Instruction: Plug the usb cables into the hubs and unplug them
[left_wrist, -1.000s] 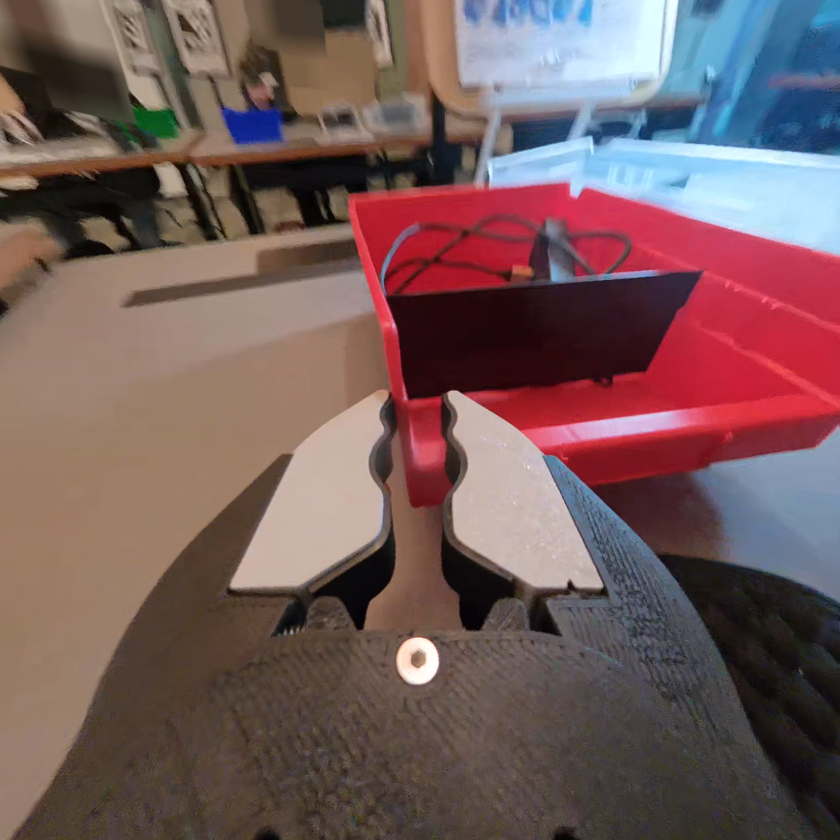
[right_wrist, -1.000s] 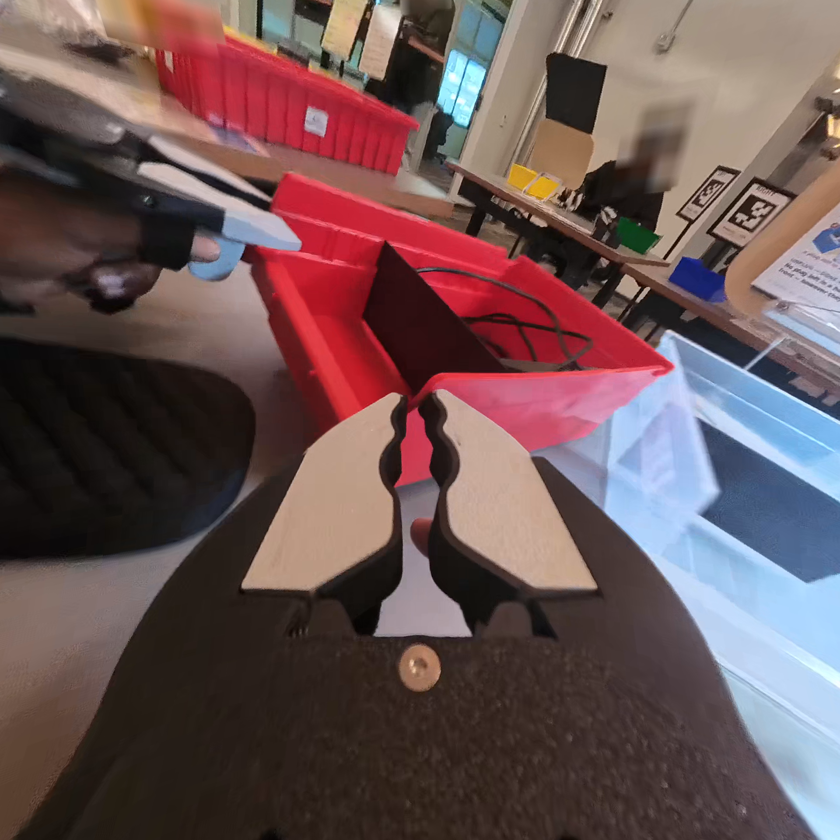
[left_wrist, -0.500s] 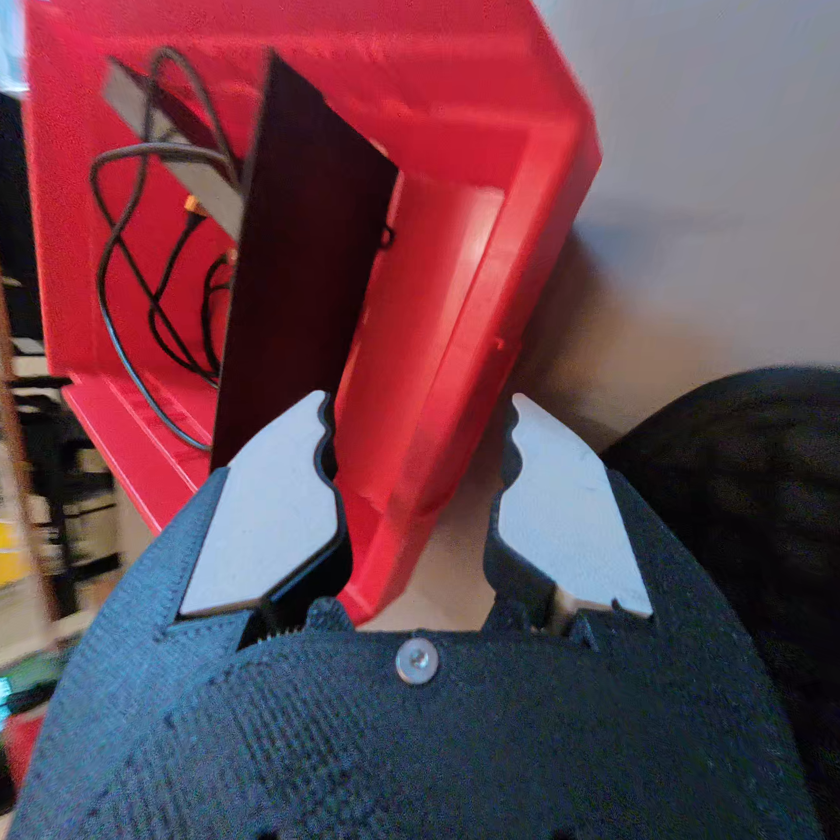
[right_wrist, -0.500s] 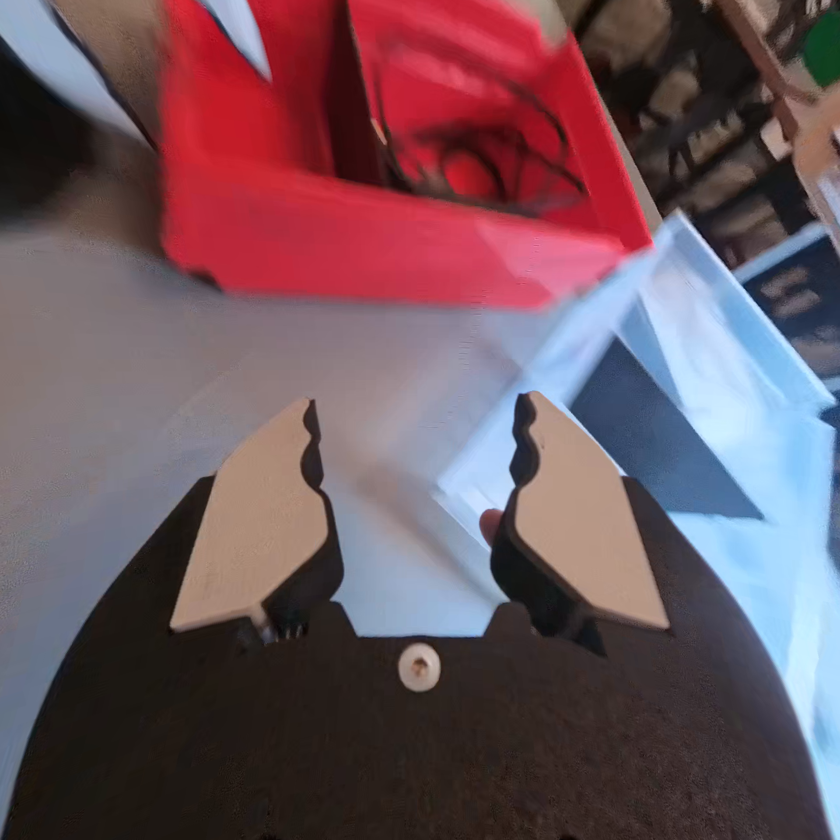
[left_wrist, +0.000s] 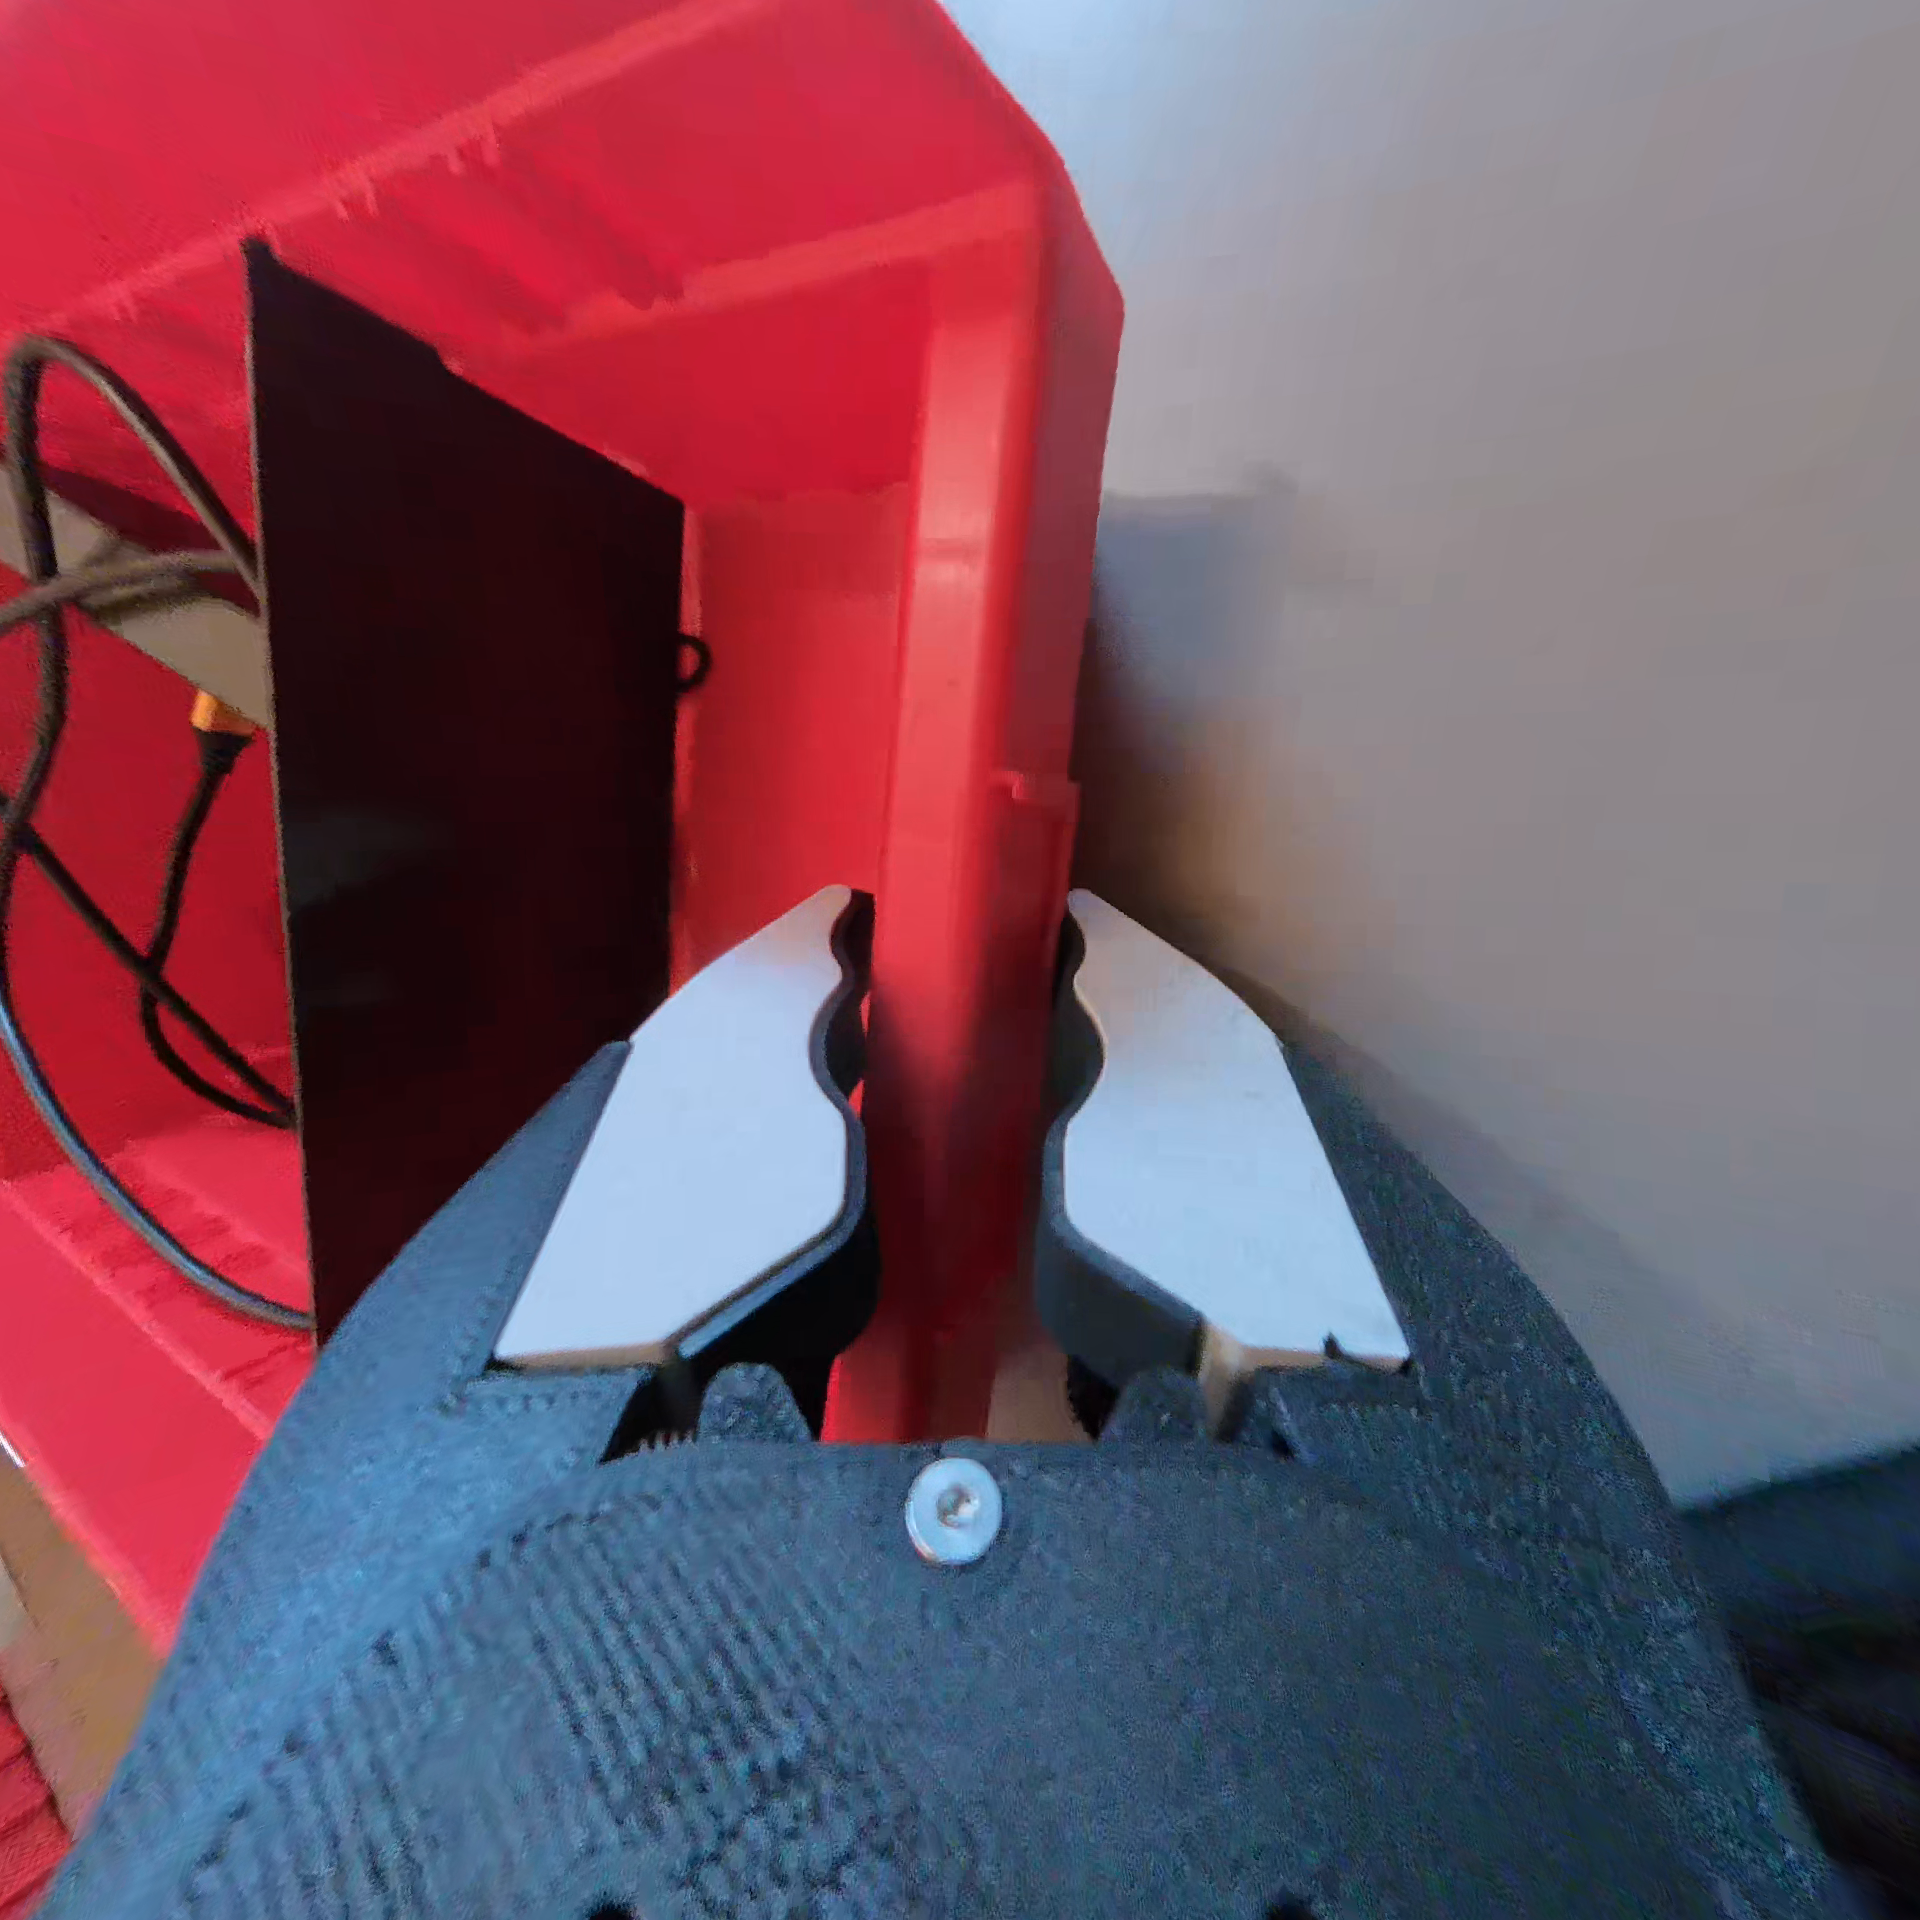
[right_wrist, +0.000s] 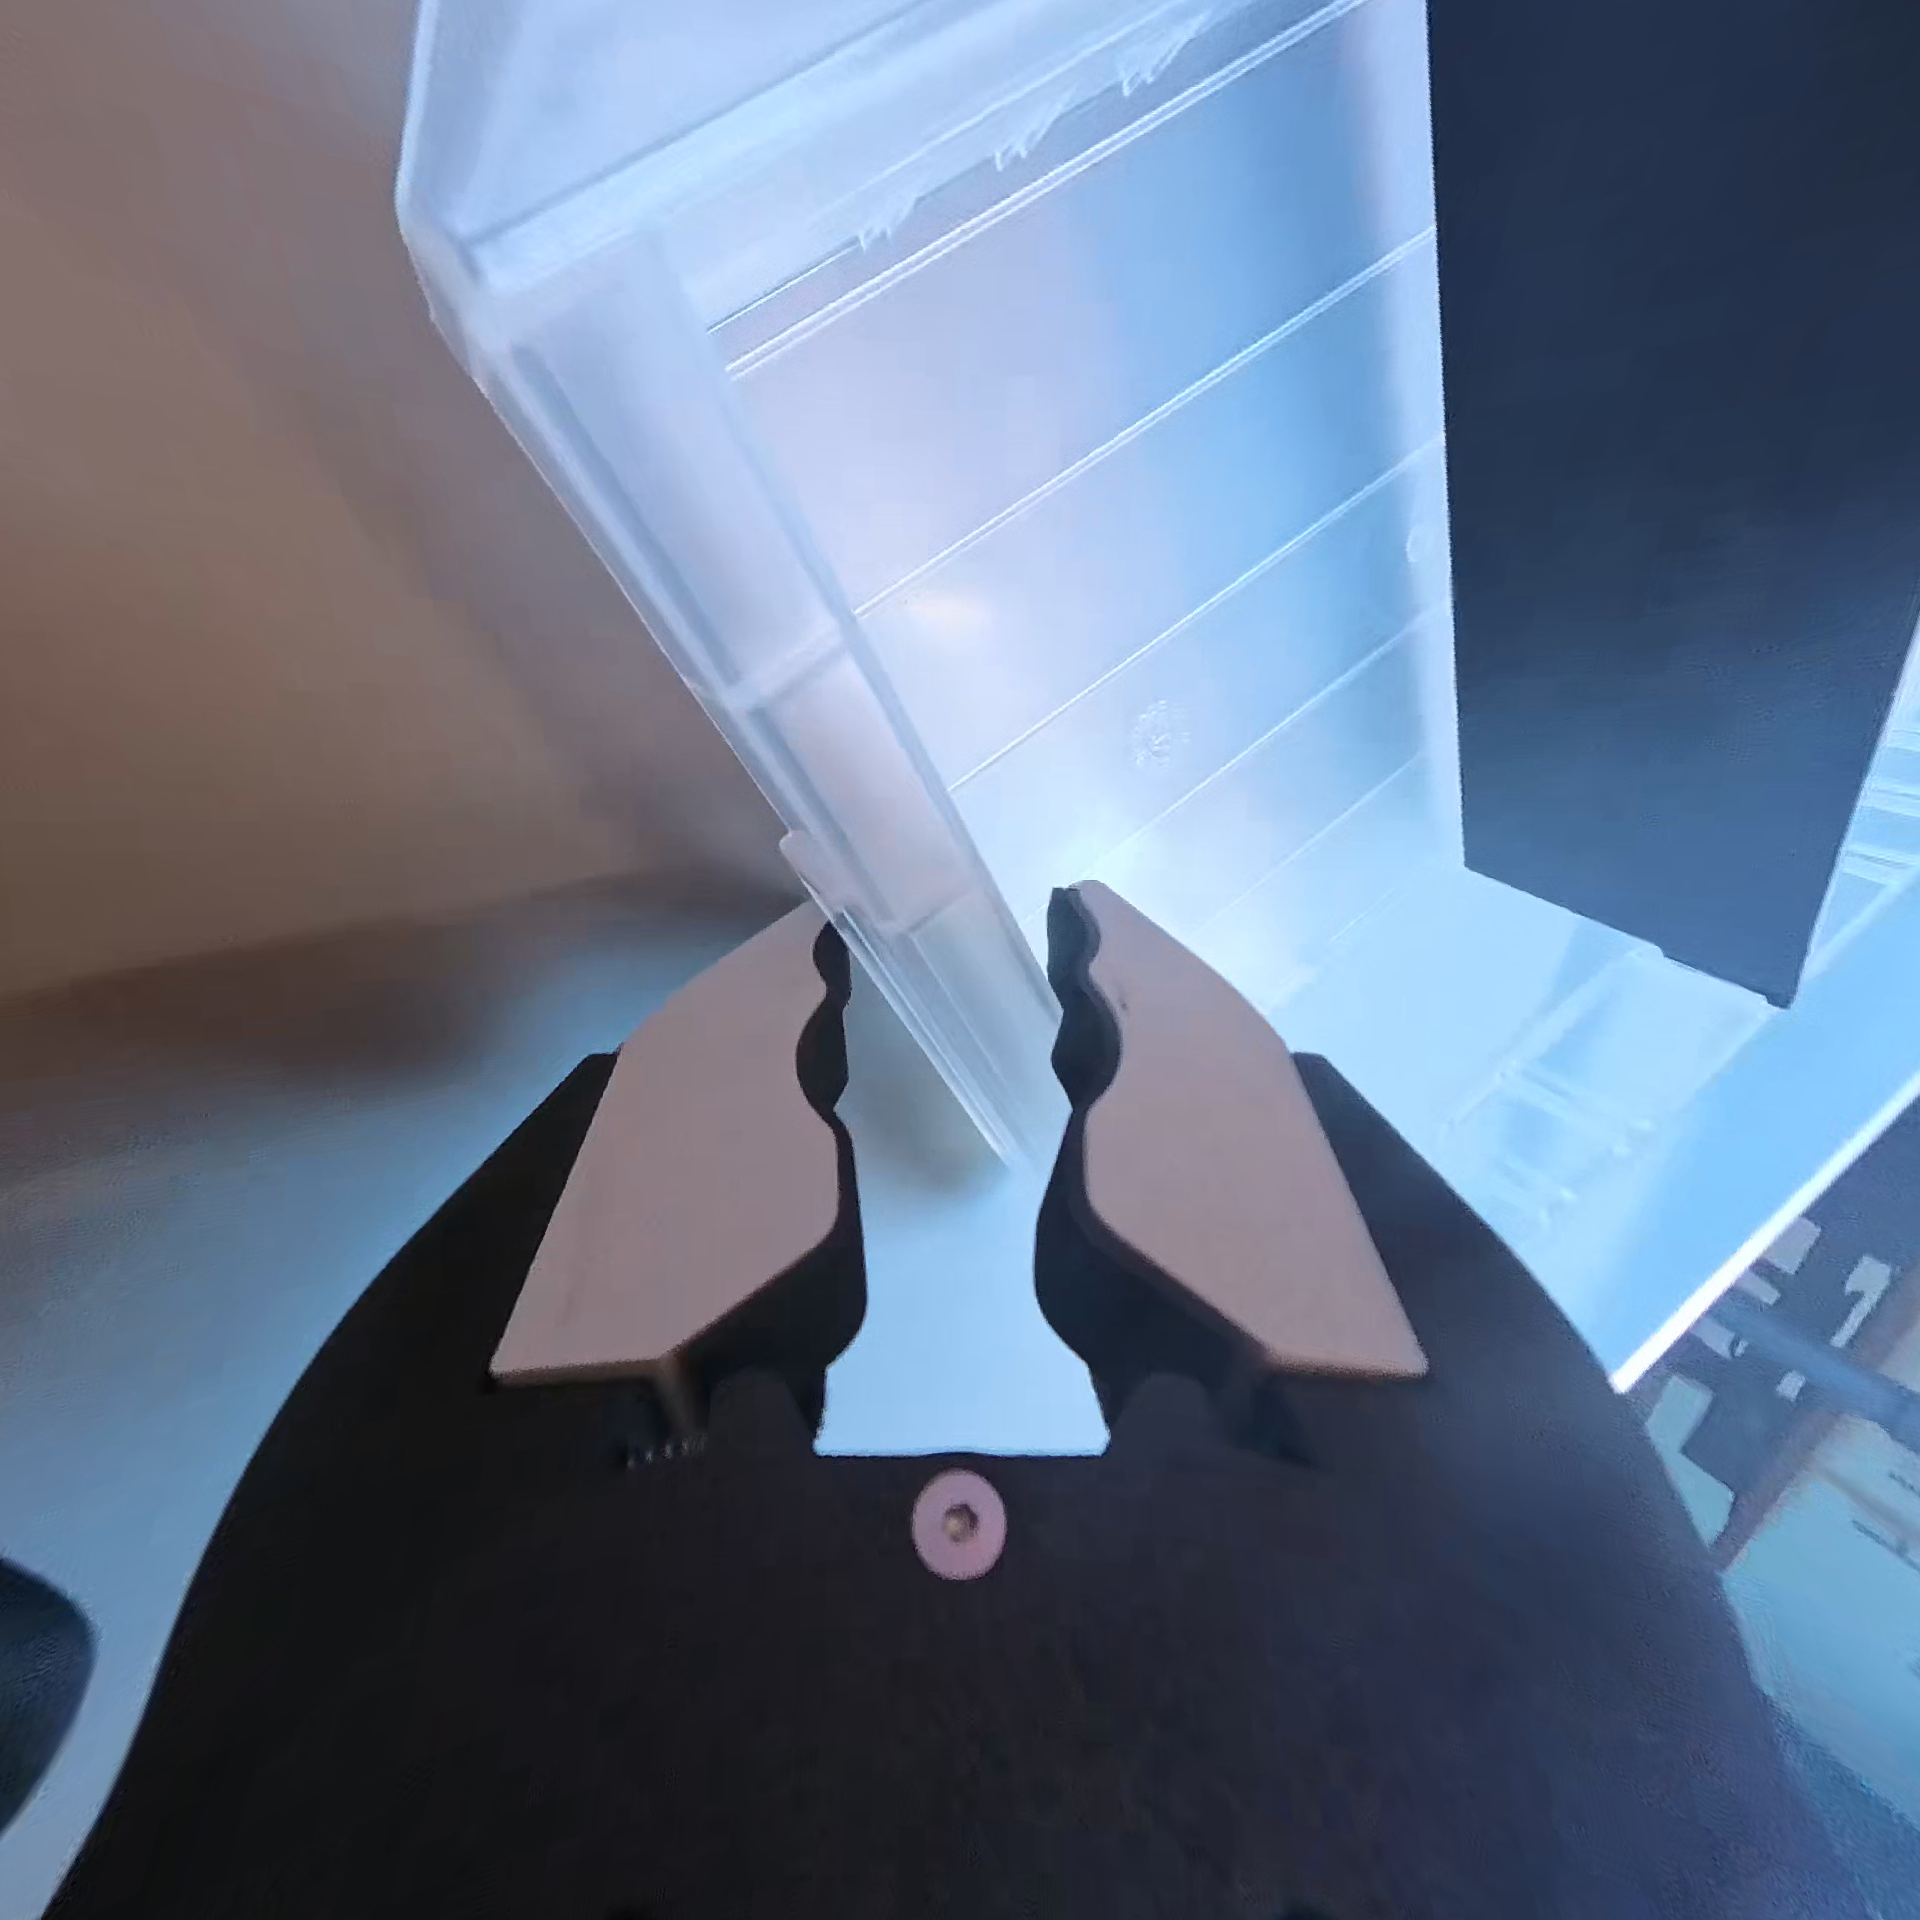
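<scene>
My left gripper (left_wrist: 961, 914) straddles the near side wall of the red bin (left_wrist: 966, 623), one finger inside, one outside, both pressed on the wall. Inside the bin a black divider (left_wrist: 468, 727) stands upright. Behind it lie tangled black USB cables (left_wrist: 104, 935), an orange-collared plug (left_wrist: 218, 722) and part of a grey hub (left_wrist: 166, 613). My right gripper (right_wrist: 945, 925) is closed on the side wall of a clear plastic bin (right_wrist: 1091, 520), which holds a black divider (right_wrist: 1662, 520).
Both bins sit on a beige table (left_wrist: 1507, 520). A black textured mat lies at the lower right in the left wrist view (left_wrist: 1818, 1610) and at the lower left in the right wrist view (right_wrist: 31, 1683). Tip to tip, the grippers are about 30 cm apart.
Both grippers opened, tilted down onto the bins and moved forward over their walls. The jaws have since narrowed onto the red wall and the clear wall.
</scene>
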